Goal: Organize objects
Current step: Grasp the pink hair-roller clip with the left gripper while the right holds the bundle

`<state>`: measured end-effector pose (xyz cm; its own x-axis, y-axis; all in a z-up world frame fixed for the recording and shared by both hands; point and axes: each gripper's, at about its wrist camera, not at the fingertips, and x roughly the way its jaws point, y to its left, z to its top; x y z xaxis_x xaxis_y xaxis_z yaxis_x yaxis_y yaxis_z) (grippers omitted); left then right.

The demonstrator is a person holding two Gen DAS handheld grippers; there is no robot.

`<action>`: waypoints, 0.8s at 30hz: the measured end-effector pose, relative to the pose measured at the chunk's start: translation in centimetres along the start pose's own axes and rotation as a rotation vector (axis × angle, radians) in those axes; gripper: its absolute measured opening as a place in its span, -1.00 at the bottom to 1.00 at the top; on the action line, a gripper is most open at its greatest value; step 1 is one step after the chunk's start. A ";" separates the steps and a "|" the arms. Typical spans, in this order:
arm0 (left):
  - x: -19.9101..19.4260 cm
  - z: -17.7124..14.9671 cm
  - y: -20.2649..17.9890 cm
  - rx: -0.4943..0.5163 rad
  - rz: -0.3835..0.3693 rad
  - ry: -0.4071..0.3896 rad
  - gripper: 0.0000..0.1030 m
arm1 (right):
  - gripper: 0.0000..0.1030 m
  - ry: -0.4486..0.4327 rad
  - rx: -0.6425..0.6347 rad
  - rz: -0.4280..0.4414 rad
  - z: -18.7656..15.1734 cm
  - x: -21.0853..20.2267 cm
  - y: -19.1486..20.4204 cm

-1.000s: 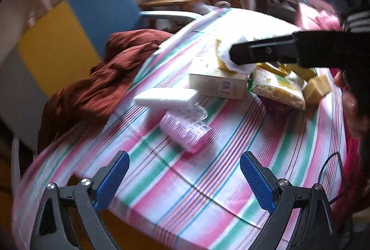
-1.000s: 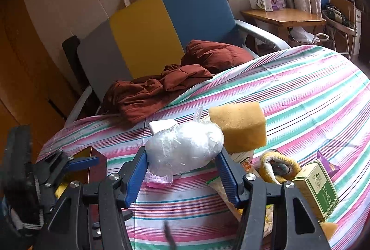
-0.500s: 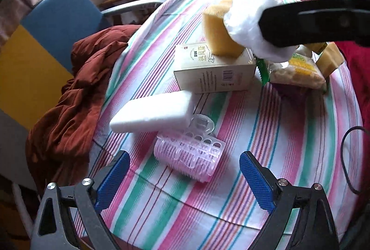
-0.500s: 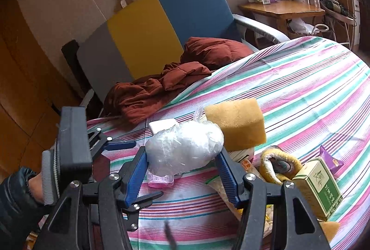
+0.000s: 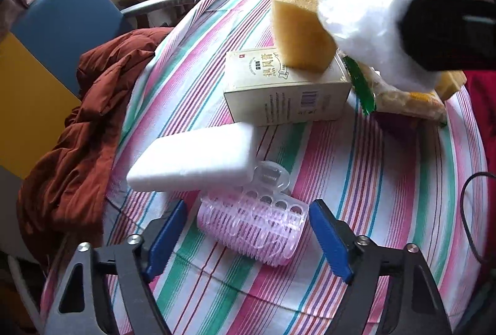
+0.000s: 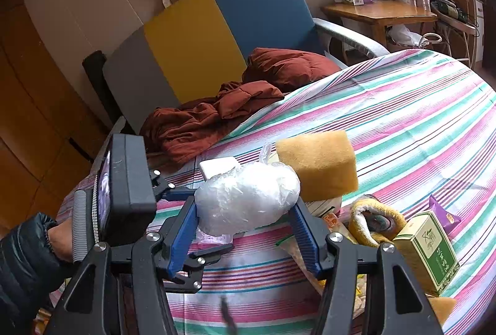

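Broadly, the desk [image 5: 387, 195] under its striped cloth carries everything, and the cream carton [image 5: 288, 90] lying near its middle serves as the marker. Beyond the desk's edge from the carton, a rust-red garment [image 5: 86, 130] is heaped on a blue and yellow armchair [image 6: 235, 25]. A yellow sponge block [image 5: 300, 28] rests on the carton's top. Just in front of the carton lies a white foam slab [image 5: 195, 161], and touching the slab's near edge sits a pink hair roller [image 5: 254, 223] with a clear clip. Beside the carton, away from the garment, a snack packet [image 5: 400, 99] lies flat, with a small green box [image 6: 427, 251] farther out.

Above the carton, the right tool [image 6: 245, 226] is clamped on a white plastic-wrapped bundle [image 6: 248, 201], held clear of the cloth. The left tool [image 5: 248, 235] straddles the roller, its blue fingers [image 5: 328, 239] closing but still apart from it on both sides.
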<state>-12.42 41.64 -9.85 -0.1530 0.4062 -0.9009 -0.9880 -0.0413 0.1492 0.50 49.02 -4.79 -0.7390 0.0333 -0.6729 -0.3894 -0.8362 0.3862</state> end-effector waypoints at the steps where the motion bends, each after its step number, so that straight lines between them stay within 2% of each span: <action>1: 0.1 0.0 -0.1 -0.002 -0.007 0.002 0.41 | 0.16 0.001 0.000 -0.001 0.0 0.1 0.0; 9: -0.6 -0.3 -2.9 0.025 -0.067 -0.001 0.39 | 0.16 -0.009 0.004 -0.006 0.1 -0.1 -0.2; 14: -1.6 -0.8 -3.5 -0.048 -0.097 -0.021 0.39 | 0.16 -0.029 0.009 -0.016 0.3 -0.3 -0.4; 18: -2.3 -1.9 -4.0 -0.108 -0.088 -0.034 0.39 | 0.16 -0.039 0.019 -0.025 0.5 -0.5 -0.7; 24: -4.9 -4.1 -3.4 -0.250 -0.053 -0.122 0.39 | 0.16 -0.027 0.005 -0.041 0.4 -0.1 -0.6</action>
<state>-8.44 36.07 -7.61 -0.1117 0.5203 -0.8467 -0.9720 -0.2346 -0.0159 0.58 49.74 -4.64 -0.7367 0.0823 -0.6712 -0.4223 -0.8312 0.3616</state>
